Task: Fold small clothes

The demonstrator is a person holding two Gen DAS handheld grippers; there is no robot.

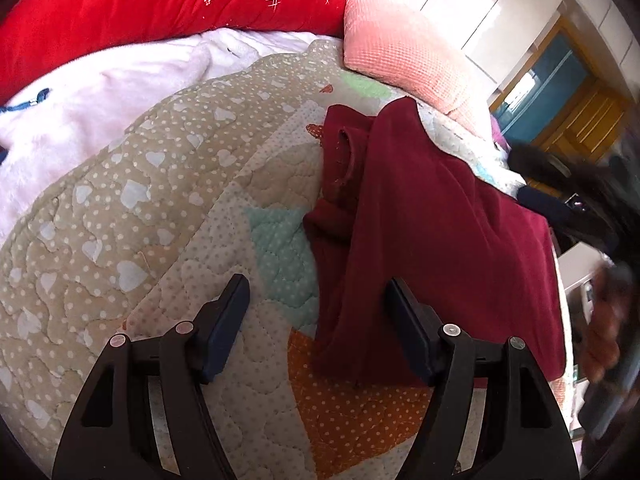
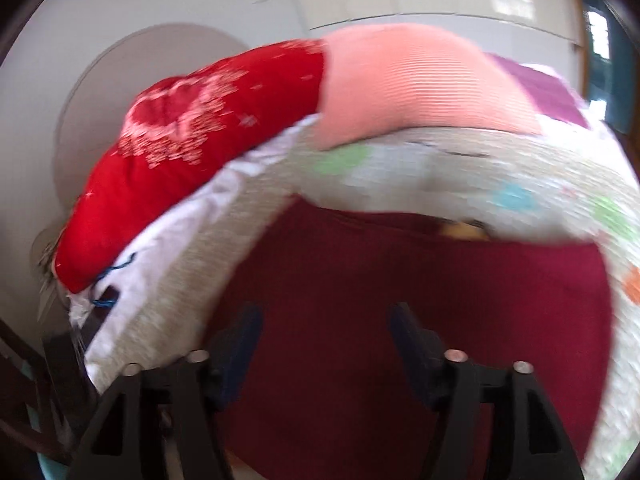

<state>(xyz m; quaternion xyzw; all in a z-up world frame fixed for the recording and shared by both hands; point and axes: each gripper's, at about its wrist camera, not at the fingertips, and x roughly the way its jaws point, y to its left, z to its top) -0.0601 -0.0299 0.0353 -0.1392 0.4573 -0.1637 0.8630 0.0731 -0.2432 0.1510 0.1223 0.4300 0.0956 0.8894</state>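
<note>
A dark red small garment (image 1: pixel 436 240) lies partly folded on the quilted bedspread (image 1: pixel 152 216), its neck opening toward the pillows and one side lapped over the middle. My left gripper (image 1: pixel 318 292) is open and empty, just above the quilt, its right finger over the garment's left edge. In the blurred right wrist view the same garment (image 2: pixel 420 300) fills the lower middle. My right gripper (image 2: pixel 326 322) is open and empty, hovering over it.
A red pillow (image 1: pixel 152 4) and a pink pillow (image 1: pixel 404 48) lie at the head of the bed, with a white fleece blanket (image 1: pixel 92 112) beside them. A dark blurred shape (image 1: pixel 576 200) is at the bed's right edge. White wardrobe doors stand behind.
</note>
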